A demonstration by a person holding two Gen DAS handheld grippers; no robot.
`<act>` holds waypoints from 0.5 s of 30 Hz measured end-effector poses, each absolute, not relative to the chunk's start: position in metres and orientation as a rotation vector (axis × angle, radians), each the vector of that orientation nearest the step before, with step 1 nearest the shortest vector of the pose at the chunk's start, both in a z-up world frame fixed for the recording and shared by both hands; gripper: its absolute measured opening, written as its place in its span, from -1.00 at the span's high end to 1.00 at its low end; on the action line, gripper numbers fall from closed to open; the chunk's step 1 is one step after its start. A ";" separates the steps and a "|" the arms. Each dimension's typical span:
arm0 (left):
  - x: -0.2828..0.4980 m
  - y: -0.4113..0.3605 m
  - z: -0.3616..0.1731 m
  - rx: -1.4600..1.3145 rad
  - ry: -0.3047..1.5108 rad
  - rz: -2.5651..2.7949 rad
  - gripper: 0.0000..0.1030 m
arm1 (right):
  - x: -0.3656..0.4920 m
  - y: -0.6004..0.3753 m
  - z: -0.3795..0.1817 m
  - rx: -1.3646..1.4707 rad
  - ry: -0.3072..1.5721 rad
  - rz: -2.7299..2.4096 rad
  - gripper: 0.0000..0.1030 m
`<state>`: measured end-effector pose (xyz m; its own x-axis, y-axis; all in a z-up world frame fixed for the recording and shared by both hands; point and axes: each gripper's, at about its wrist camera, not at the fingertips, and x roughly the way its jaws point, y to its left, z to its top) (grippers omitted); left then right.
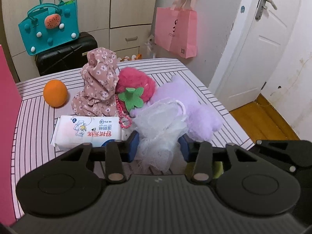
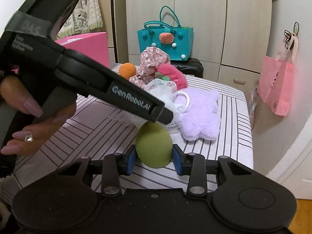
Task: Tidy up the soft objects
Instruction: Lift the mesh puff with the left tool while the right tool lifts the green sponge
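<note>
The pick-up step is in hand: the left gripper point(image 1: 159, 146) has its fingers closed on the white mesh sponge point(image 1: 161, 124), and the right gripper point(image 2: 154, 159) fingers clamp the green ball point(image 2: 154, 146), both on the striped bench point(image 2: 230, 136). The next move likely calls for lifting the 2 items clear of the purple plush point(image 2: 200, 117).

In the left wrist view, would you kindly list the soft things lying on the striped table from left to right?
orange ball → wet-wipes pack → floral cloth → strawberry plush → white mesh pouf, between the left gripper pads → lilac plush
</note>
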<state>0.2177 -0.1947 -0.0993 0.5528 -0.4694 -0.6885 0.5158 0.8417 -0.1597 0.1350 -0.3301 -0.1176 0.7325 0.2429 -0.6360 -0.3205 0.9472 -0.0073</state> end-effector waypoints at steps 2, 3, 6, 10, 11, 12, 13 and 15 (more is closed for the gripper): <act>0.214 -0.192 -0.099 0.068 0.787 -0.586 0.41 | 0.137 -0.330 -0.118 -0.120 0.683 0.310 0.17; 0.213 -0.191 -0.099 0.066 0.782 -0.587 0.44 | 0.137 -0.330 -0.117 -0.117 0.684 0.310 0.17; 0.207 -0.185 -0.095 0.050 0.773 -0.583 0.48 | 0.137 -0.330 -0.116 -0.108 0.685 0.305 0.17; 0.198 -0.173 -0.090 0.021 0.777 -0.590 0.48 | 0.134 -0.330 -0.114 -0.097 0.693 0.315 0.17; 0.195 -0.169 -0.088 0.010 0.779 -0.591 0.48 | 0.132 -0.330 -0.114 -0.099 0.694 0.318 0.17; 0.192 -0.165 -0.086 0.003 0.774 -0.590 0.48 | 0.130 -0.329 -0.113 -0.104 0.695 0.320 0.17; 0.189 -0.162 -0.085 -0.002 0.769 -0.586 0.48 | 0.128 -0.329 -0.113 -0.108 0.696 0.320 0.17; 0.185 -0.155 -0.081 -0.007 0.759 -0.582 0.48 | 0.123 -0.328 -0.111 -0.112 0.702 0.319 0.17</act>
